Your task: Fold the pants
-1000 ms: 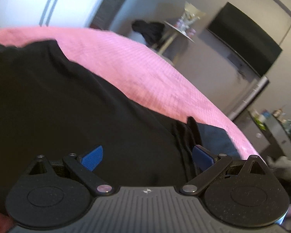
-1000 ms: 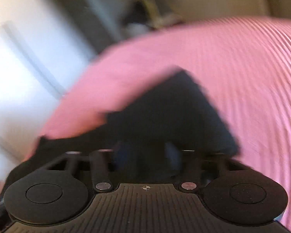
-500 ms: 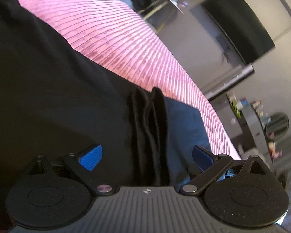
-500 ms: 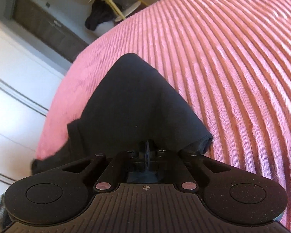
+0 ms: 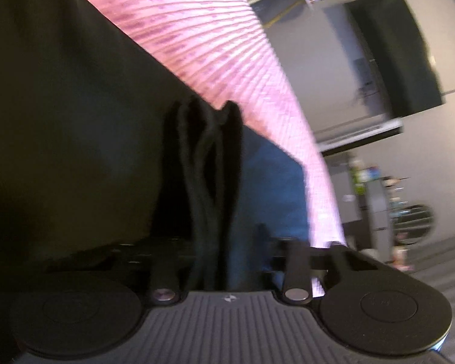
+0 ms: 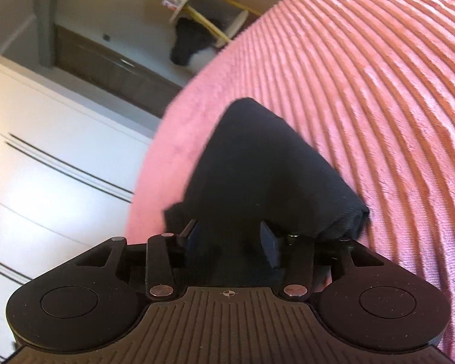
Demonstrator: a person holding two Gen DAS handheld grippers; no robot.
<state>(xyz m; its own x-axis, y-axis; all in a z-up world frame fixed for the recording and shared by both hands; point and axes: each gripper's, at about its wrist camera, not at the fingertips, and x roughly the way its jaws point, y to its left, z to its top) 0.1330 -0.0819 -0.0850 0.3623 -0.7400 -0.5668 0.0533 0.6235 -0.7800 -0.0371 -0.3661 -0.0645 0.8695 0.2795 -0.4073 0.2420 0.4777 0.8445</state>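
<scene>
Black pants (image 5: 75, 121) lie spread over a pink ribbed bed cover (image 5: 212, 45). A bunched fold (image 5: 203, 166) of them runs straight into my left gripper (image 5: 215, 242), whose jaws are closing and pinch that fold; the fingertips are buried in the cloth. A dark blue patch of fabric (image 5: 270, 188) lies just right of the fold. In the right wrist view a folded corner of the pants (image 6: 257, 157) rests on the bed cover (image 6: 364, 91). My right gripper (image 6: 230, 236) is opening, its blue pads (image 6: 268, 242) apart, with the black cloth loose between them.
The bed's edge curves close on the left of the right wrist view, with a white wardrobe (image 6: 45, 151) beyond. A side table with a dark cloth (image 6: 191, 42) stands past the bed. A wall television (image 5: 394, 51) and a cluttered shelf (image 5: 379, 188) are at the right.
My left gripper has moved in over the bunched fold and drawn its wide jaws together on it. The right jaws, shut on the pants corner before, have parted.
</scene>
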